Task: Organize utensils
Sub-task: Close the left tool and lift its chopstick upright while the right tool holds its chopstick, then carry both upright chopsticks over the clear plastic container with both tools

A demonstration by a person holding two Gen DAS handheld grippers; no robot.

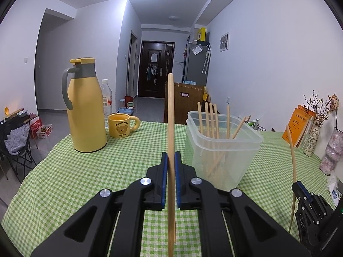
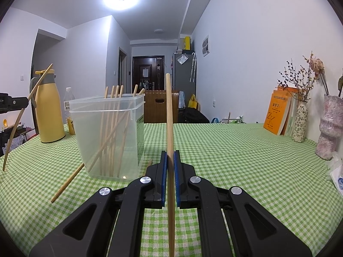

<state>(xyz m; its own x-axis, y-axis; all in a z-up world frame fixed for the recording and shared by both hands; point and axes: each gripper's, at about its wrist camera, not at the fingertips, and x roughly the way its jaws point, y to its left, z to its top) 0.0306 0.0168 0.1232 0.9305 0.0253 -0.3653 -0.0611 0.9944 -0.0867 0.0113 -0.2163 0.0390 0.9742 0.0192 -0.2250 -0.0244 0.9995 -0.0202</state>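
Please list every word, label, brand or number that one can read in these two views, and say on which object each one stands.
"Butterbear": on the yellow mug, above the bear drawing.
"DAS": on the body of the right gripper, seen from the left wrist view.
Small line under the bear on the mug: too small to read.
Orange book: cover characters too blurred to read.
Bottle label, container sticker, door notice: unreadable.

A table (image 2: pixel 246 160) in green-checked cloth fills the lower frame. At upper left stand a yellow flask (image 1: pixel 84 107), a clear bottle (image 1: pixel 106 100) behind it and a yellow mug (image 1: pixel 121 125). A clear tub (image 2: pixel 111 137) stands left of centre, one chopstick (image 2: pixel 67 183) flat beside it. At right: orange books (image 2: pixel 276 113), two vases (image 2: pixel 300 124).
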